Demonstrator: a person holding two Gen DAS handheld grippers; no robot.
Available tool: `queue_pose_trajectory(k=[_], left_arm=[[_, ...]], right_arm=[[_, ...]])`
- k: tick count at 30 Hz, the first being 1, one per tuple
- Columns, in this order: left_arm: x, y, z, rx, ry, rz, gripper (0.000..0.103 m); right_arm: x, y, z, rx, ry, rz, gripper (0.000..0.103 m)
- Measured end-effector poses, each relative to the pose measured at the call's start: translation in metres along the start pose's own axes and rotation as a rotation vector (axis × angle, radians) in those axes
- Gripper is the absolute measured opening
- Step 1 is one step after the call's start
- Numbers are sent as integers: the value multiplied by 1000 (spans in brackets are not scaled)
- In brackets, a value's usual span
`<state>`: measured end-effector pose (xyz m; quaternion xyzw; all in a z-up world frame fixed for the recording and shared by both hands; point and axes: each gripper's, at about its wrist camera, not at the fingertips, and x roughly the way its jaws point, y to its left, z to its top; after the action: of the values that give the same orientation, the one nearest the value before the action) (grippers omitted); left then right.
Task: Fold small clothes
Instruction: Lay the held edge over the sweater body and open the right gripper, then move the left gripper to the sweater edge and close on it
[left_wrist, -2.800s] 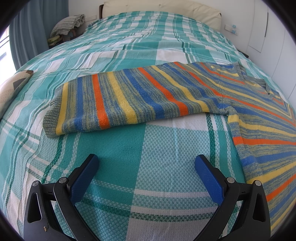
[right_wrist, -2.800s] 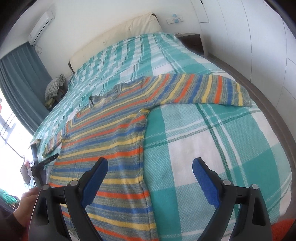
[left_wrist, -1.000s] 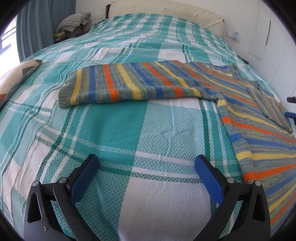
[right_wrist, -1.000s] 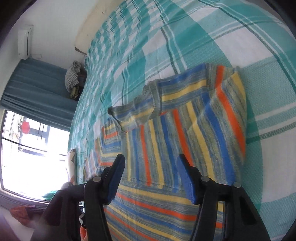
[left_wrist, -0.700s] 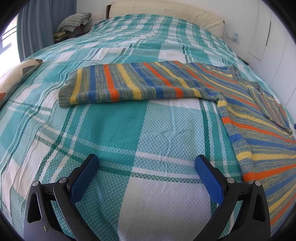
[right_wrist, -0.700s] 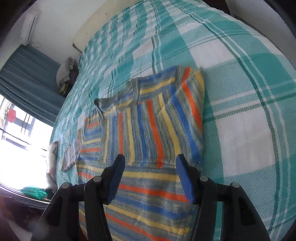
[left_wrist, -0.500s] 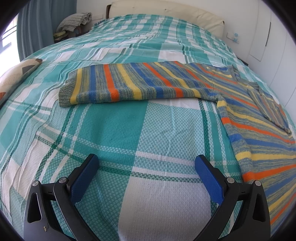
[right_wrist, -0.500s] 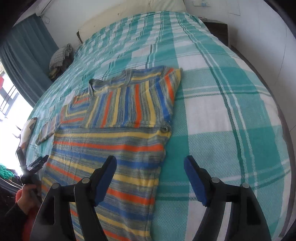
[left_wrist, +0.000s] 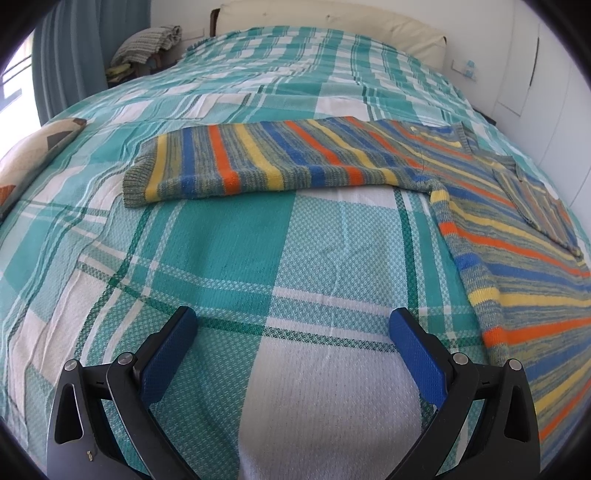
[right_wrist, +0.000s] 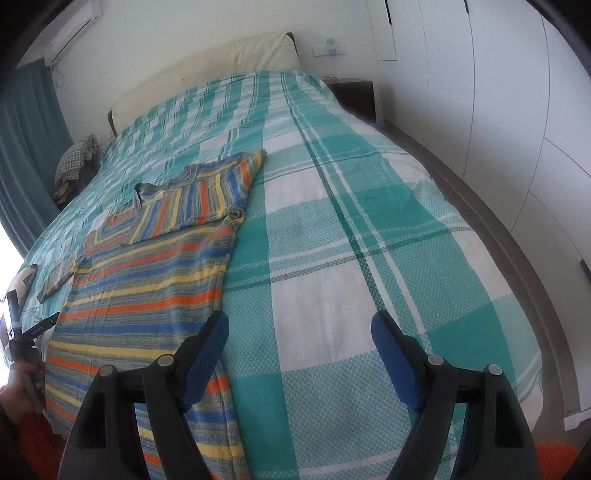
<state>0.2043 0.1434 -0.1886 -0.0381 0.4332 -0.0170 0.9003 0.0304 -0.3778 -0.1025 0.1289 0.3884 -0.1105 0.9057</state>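
Nearest the left wrist camera, the left hand-held gripper (left_wrist: 291, 345) tilts down over bare plaid bedspread (left_wrist: 258, 258), its blue pads spread wide with nothing between them. In the right wrist view the right hand-held gripper (right_wrist: 299, 350) also angles down toward the bed; its jaws have just been opening and stand apart, empty, the left pad over the near side edge of the striped sweater (right_wrist: 155, 280), the right pad over bedspread. At that view's left edge a hand (right_wrist: 16, 387) grips the handle of the other tool.

The sweater lies flat on the bed. Its right sleeve (right_wrist: 192, 206) is folded across the chest. Its left sleeve (left_wrist: 266, 166) stretches straight out sideways on the bedspread, beyond the left hand-held gripper.

Farther off are a cream headboard (left_wrist: 332, 22), teal curtains (right_wrist: 18, 147) and white cupboard doors (right_wrist: 480, 92).
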Motion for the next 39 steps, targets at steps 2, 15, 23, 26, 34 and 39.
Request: queue_pose_trajectory(k=[2,15,23,26,34,39], left_arm=[[-2,0,-3,4,3,1,103],[-4,2,-8,-2,-9,-16,103],[-4,2,-8,-1,-8,-14,103],[-4,2,-8,-2,-6,-12,103],[-47,56,45,-153,-62,-112,102],[-10,148,93,-496,18,-159,101]], right_arm=[[2,8,-3,-21,2,7,79],[6,41,-13,-158,-2,23,79],[7,44,-15,-171,9,27,79],[7,45,-16,-173,13,32,79],[3,40,-14,-149,-3,42,79],[13,40,-13,-135,22,54,79]])
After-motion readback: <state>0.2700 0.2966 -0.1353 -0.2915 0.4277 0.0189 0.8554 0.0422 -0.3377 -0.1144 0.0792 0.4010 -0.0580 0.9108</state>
